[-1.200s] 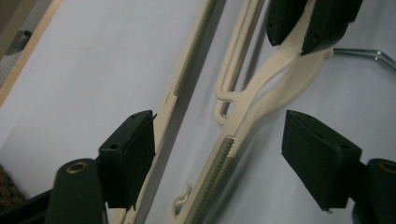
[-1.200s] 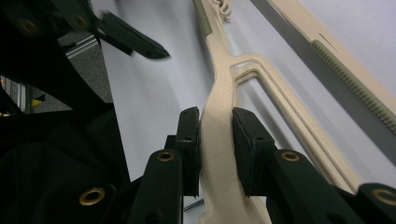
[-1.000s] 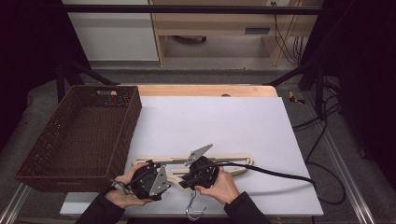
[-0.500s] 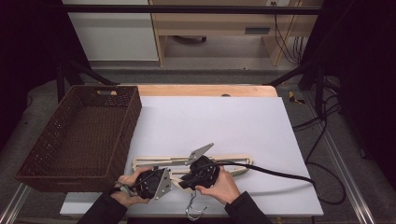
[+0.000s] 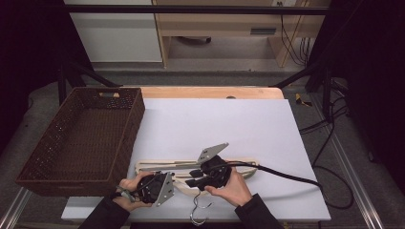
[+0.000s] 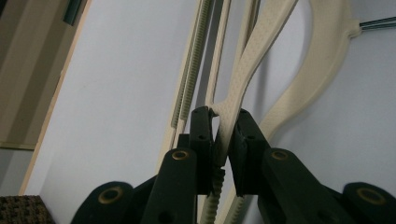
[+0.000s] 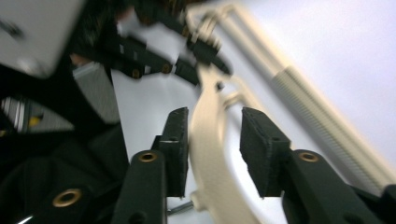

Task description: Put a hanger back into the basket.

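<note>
A cream plastic hanger (image 5: 241, 164) with a metal hook (image 5: 198, 215) lies flat on the white mat near the front edge. At the hanger's left end, my left gripper (image 5: 175, 181) has just been closing. In the left gripper view its pads (image 6: 205, 133) now pinch a thin textured arm of the hanger (image 6: 261, 60). My right gripper (image 5: 191, 178) comes in from the right, close to the left one. Its jaws have just been opening, and in the right gripper view (image 7: 215, 126) they stand apart around the hanger's curved arm (image 7: 208, 144), with a gap at the right pad.
A brown woven basket (image 5: 136, 114) stands on the left of the table, beside the white mat (image 5: 215, 119). The right gripper's black cable (image 5: 286, 175) trails off to the right. A wooden strip (image 5: 205, 92) runs along the far edge.
In the high view both hands keep their places at the hanger's near side; nothing else on the table has shifted.
</note>
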The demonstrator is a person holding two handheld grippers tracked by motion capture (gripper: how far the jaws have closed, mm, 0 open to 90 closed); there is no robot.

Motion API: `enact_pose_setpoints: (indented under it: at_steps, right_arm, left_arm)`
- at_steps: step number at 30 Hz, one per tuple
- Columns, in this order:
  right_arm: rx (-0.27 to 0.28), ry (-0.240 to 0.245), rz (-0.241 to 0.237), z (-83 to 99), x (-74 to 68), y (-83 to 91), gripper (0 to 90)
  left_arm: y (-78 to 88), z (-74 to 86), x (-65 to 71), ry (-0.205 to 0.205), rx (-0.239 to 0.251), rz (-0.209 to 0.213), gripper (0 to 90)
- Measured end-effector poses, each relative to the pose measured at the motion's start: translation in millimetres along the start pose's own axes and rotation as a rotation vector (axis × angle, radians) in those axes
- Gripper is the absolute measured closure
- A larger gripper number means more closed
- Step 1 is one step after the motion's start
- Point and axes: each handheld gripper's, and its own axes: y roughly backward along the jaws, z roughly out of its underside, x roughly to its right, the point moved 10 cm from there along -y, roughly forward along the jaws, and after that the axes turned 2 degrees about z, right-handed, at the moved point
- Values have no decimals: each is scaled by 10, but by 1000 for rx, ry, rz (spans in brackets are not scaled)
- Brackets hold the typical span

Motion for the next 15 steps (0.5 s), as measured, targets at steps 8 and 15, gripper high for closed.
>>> enact_pose_setpoints:
  at_steps: [8,15]
  right_arm:
    - [232,-54,182,-165,419,609,444]
    - [284,-107,349,114,790,1029,354]
  left_arm:
    - [10,-10,-8,10,2,8,805]
    - [45,-43,-95,41,14,6,818]
